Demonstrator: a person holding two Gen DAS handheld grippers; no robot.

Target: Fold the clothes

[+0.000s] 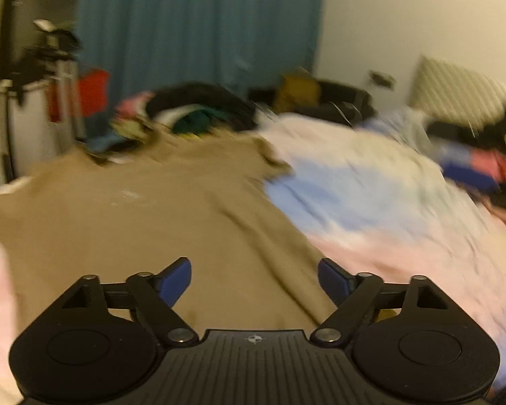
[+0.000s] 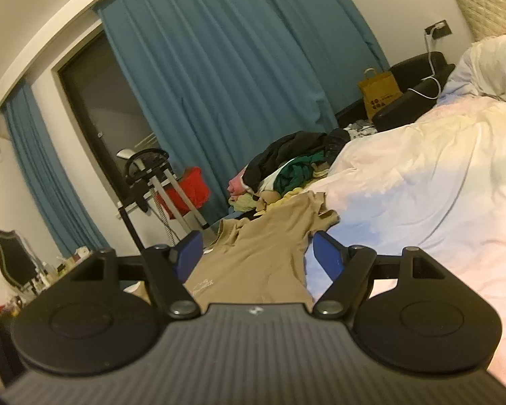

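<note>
A tan shirt [image 2: 263,256] lay spread flat on the bed, over a pastel duvet [image 2: 421,182] of pink, blue and pale yellow, its collar end pointing toward a heap of unfolded clothes [image 2: 286,168] at the far edge of the mattress. The left gripper [image 1: 254,280] hung just above the shirt's body, its blue-padded fingers [image 1: 177,280] spread wide with nothing between them; that view was smeared with motion, so finer detail of the cloth was lost. The right gripper [image 2: 257,253] stood low over the near end of the same shirt, jaws likewise wide apart and empty, the fabric showing plainly in the gap. Whether either tool touched the cloth, I could not tell. Behind the heap hung teal curtains [image 2: 236,67], with a yellow paper bag [image 2: 379,92] against the wall and a red bin [image 2: 192,187] beside a white exercise frame.
</note>
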